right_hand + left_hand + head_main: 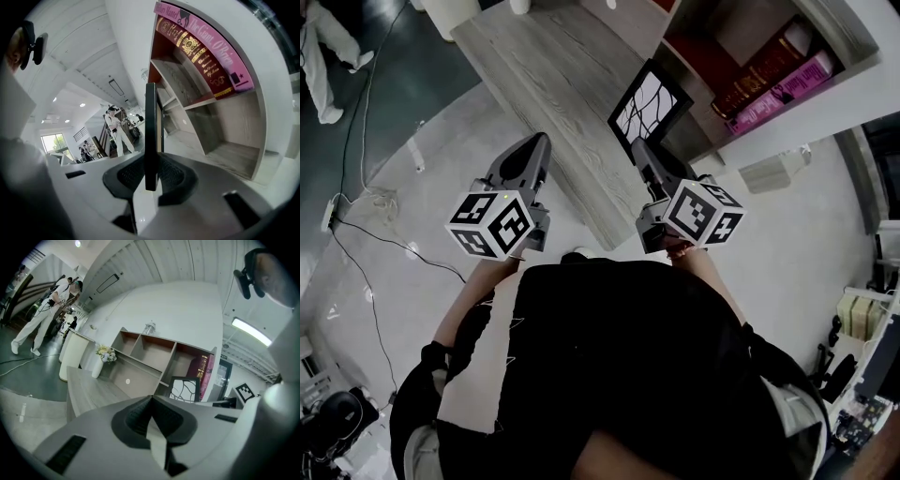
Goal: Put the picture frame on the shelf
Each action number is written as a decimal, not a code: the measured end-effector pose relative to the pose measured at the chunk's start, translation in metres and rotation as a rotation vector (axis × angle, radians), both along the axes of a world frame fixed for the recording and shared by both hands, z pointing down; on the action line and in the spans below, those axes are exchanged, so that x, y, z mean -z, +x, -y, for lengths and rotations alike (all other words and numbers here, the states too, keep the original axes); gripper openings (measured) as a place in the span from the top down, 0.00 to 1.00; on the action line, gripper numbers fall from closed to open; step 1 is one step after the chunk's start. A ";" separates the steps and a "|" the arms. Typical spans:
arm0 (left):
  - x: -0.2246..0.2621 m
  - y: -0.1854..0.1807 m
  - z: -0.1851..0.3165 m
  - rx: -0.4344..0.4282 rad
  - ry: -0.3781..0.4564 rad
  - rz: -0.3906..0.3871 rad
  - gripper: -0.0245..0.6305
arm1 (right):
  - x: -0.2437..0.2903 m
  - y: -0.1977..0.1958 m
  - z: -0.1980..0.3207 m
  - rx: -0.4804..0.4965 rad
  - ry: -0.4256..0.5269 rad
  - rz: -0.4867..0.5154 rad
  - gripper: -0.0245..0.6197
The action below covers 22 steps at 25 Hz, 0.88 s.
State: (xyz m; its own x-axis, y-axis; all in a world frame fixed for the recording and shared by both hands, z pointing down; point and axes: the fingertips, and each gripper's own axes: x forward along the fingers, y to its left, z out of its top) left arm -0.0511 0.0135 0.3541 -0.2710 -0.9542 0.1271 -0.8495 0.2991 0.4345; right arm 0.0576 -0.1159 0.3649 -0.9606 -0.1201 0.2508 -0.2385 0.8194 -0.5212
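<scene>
Head view shows the shelf (853, 98) close ahead. The picture frame (649, 108) is off the table, upright just before the shelf's lower opening, clamped edge-on in the right gripper (642, 148). The left gripper (530, 141) is empty, jaws together. The lift seems done; placing and releasing remain.

Your picture frame (649, 103): black border, white pic w/ dark branching lines, upright, top center of head view, bottom edge pinched in your right gripper (642, 150). Shelf (834, 98) upper right, white-fronted, red-backed compartment, just beside frame.
</scene>
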 end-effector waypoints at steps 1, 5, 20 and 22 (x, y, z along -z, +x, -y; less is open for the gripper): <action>0.001 0.001 0.009 -0.012 0.004 0.005 0.94 | 0.001 0.001 0.007 -0.006 0.002 0.002 0.84; 0.000 0.002 0.036 -0.034 0.006 0.026 0.94 | 0.003 0.000 0.034 -0.022 0.010 0.020 0.84; -0.005 -0.009 0.071 -0.093 0.023 0.008 0.94 | 0.010 0.006 0.057 -0.093 0.031 0.034 0.84; -0.011 -0.009 0.088 -0.129 0.013 0.007 0.94 | 0.005 0.008 0.063 -0.106 0.023 0.021 0.84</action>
State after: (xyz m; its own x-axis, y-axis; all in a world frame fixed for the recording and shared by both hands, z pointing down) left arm -0.0597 -0.0740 0.3655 -0.1470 -0.9827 0.1131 -0.8834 0.1818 0.4319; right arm 0.0654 -0.1790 0.3603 -0.9473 -0.2267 0.2263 -0.3134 0.8020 -0.5085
